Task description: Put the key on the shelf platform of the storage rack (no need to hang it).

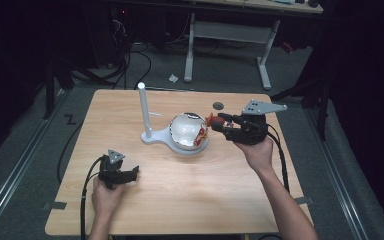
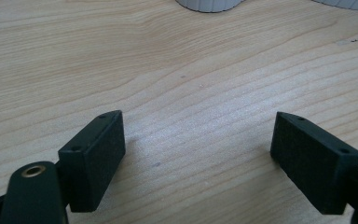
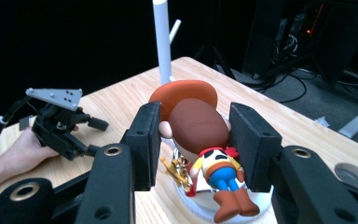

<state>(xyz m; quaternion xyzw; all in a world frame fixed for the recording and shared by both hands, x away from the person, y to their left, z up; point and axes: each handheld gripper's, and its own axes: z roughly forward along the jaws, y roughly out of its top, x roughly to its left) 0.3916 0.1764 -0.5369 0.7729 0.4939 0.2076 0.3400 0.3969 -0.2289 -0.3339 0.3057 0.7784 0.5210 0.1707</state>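
Note:
My right gripper (image 3: 193, 135) is shut on the head of a cowboy toy figure (image 3: 200, 126) with a brown hat, a yellow shirt and blue trousers. Its legs hang down over a white bowl (image 3: 261, 200). In the high view the right gripper (image 1: 220, 122) holds the toy (image 1: 211, 120) just right of the bowl (image 1: 185, 130), above the table. A red and yellow piece (image 1: 201, 134) lies at the bowl's right edge. My left gripper (image 1: 135, 172) rests low at the front left of the table, open (image 2: 198, 154), with bare wood between its jaws.
A white post (image 1: 144, 110) rises from a white base (image 1: 155, 136) left of the bowl. A round hole (image 1: 218, 105) sits in the wooden table (image 1: 180, 200) behind the right gripper. Cables and desk legs lie on the floor beyond.

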